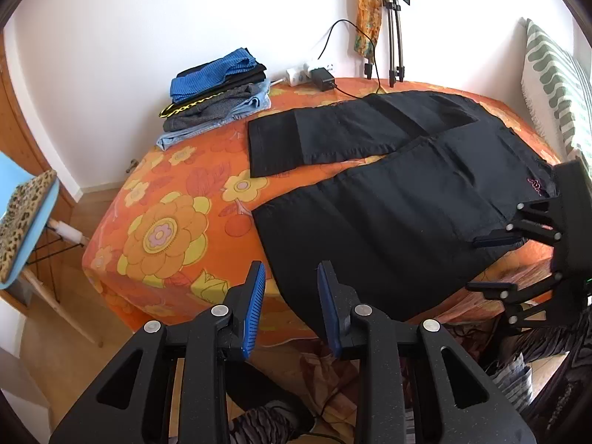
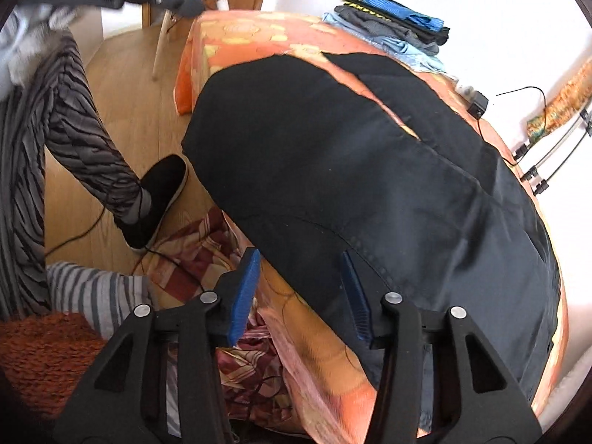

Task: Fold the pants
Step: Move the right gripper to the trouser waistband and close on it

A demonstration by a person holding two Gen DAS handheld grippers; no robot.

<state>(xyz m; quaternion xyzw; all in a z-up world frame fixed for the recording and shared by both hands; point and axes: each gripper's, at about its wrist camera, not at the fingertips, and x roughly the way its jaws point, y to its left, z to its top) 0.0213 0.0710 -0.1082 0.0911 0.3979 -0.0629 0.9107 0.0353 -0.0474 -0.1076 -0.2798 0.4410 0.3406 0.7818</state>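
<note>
Black pants (image 1: 388,170) lie spread flat on the orange flowered bed (image 1: 162,229), legs pointing left, waist at the right. My left gripper (image 1: 292,310) is open and empty, hovering off the bed's near edge beside the near leg's hem. My right gripper (image 2: 301,292) is open at the near edge of the pants (image 2: 370,170) close to the waist; one blue finger (image 2: 355,296) lies over the fabric, the other finger (image 2: 244,292) is off the bed's edge. It also shows in the left wrist view (image 1: 499,262).
A pile of folded clothes (image 1: 218,92) sits at the bed's far left corner by the wall. A charger and cable (image 1: 325,77) lie at the far edge. A chair with a leopard cushion (image 1: 22,222) stands left. The person's leg and shoe (image 2: 155,199) are on the wood floor.
</note>
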